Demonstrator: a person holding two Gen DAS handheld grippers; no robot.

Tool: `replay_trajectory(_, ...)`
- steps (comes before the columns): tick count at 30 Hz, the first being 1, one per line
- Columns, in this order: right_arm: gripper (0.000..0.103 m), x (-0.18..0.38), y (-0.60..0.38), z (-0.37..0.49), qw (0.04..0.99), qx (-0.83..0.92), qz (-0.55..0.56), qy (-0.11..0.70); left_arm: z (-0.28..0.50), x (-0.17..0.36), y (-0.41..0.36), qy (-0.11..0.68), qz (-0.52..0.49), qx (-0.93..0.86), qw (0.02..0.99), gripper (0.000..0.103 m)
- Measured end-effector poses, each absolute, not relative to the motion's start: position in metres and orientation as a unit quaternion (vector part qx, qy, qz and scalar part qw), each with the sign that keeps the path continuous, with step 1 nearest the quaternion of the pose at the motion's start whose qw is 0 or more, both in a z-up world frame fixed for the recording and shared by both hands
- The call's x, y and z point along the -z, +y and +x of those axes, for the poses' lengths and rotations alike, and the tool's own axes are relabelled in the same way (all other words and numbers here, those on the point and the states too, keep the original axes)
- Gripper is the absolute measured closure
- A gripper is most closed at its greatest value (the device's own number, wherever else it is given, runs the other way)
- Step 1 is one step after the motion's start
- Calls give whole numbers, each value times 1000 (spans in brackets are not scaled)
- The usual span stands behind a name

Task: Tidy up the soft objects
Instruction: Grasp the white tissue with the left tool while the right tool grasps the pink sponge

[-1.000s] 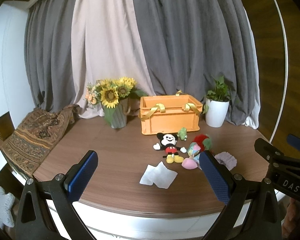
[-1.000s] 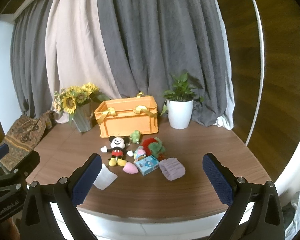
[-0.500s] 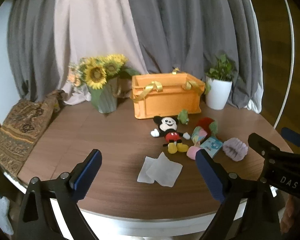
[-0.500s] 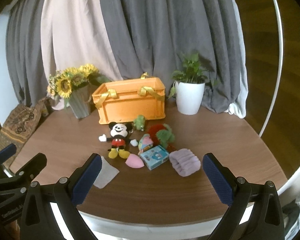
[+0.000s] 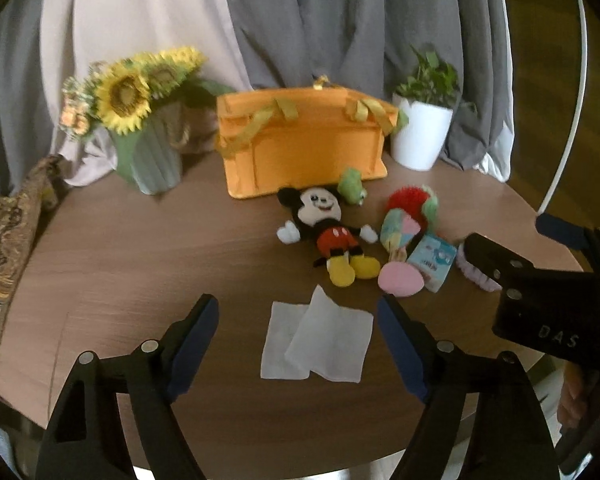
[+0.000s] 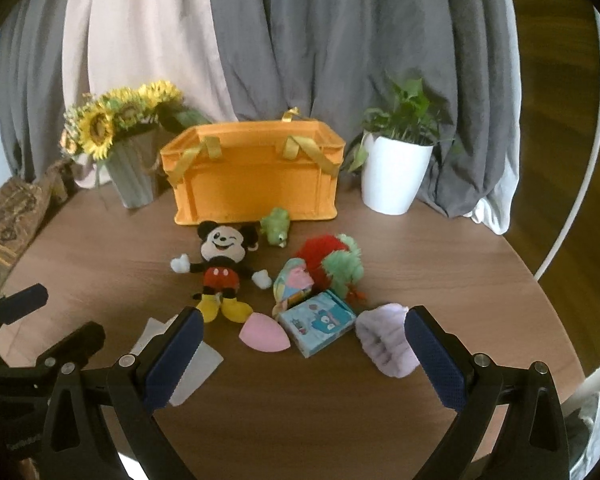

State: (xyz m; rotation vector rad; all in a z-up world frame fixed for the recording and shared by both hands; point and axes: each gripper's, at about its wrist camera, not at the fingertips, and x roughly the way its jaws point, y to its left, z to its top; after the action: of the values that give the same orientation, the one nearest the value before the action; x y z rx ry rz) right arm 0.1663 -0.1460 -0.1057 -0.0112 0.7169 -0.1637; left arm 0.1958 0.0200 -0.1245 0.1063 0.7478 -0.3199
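An orange crate stands at the back of the round wooden table. In front lie a Mickey plush, a small green plush, a red and green plush, a pastel ball, a pink sponge, a blue packet, a lilac scrunchie and a white cloth. My left gripper is open and empty over the cloth. My right gripper is open and empty, above the sponge and packet.
A sunflower vase stands left of the crate and a white potted plant stands right of it. A patterned fabric hangs over the table's left edge. Curtains close the back.
Both grippers have moved forward and down toward the table. The toys and the cloth look larger and nearer. Nothing on the table has moved.
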Motion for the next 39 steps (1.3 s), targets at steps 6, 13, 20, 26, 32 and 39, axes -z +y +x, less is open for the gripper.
replay_trajectory(6,6,129,-139,191,929,54,-38,364,209,151,19,388,45,146,909,27)
replay_trajectory(13,15,159,-132,213,921,-24,-77,381,215,172,10,399,49,126,907,39)
replay_trajectory(20,25,182,-127,221,910,-73,-119,391,215,194,4,425,32,110,898,49)
replay_trajectory(26,35,197,-124,229,902,-97,-144,396,219,207,3,438,19,99,893,55)
replay_trajectory(32,43,207,-120,232,895,-112,-163,400,223,212,3,437,8,91,895,62)
replay_trajectory(39,50,213,-118,234,892,-107,-183,399,227,216,3,449,-10,89,889,90)
